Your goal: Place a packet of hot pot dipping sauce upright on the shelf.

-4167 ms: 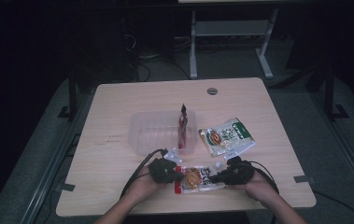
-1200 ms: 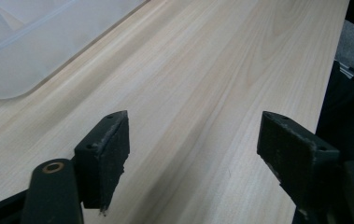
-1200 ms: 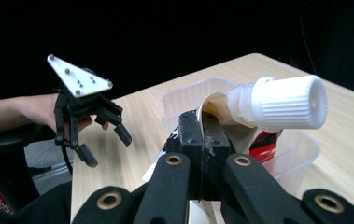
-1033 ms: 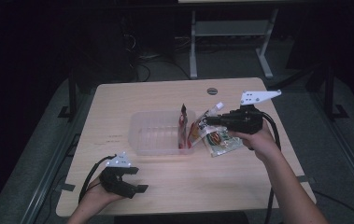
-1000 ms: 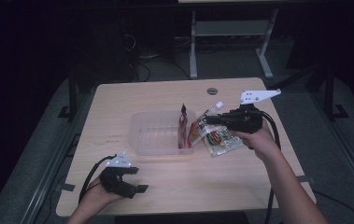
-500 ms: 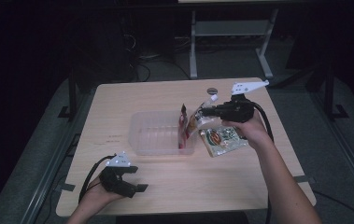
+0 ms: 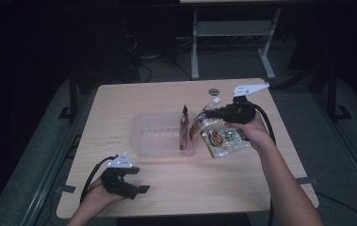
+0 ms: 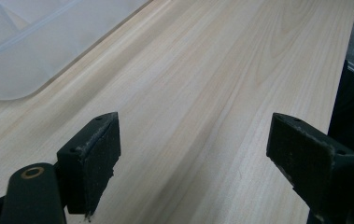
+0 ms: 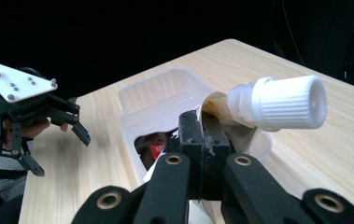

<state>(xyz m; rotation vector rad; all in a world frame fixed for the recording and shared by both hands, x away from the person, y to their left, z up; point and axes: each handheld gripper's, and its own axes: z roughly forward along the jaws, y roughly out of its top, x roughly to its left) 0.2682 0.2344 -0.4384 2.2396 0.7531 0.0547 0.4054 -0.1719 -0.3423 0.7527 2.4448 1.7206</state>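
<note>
My right gripper (image 7: pixel 204 114) is shut on a spouted pouch (image 7: pixel 197 126) with a white screw cap (image 9: pixel 284 102), holding it above the right end of the clear plastic bin (image 7: pixel 159 134). In the right gripper view the closed jaws (image 9: pixel 202 128) pinch the pouch's top edge just beside the spout. A red packet (image 7: pixel 184 129) stands upright inside the bin at its right wall. My left gripper (image 7: pixel 136 188) rests low at the table's front left, open with nothing between its pads (image 8: pixel 95 154).
A green snack packet (image 7: pixel 225 140) lies on the table under my right hand, just right of the bin. A round grommet (image 7: pixel 213 91) sits near the far edge. The bin's corner (image 8: pixel 20 51) lies ahead of the left gripper, with bare wood between.
My right hand has carried the pouch leftward and a little down, from over the green packet to the bin's right end. The left gripper has stayed put.
</note>
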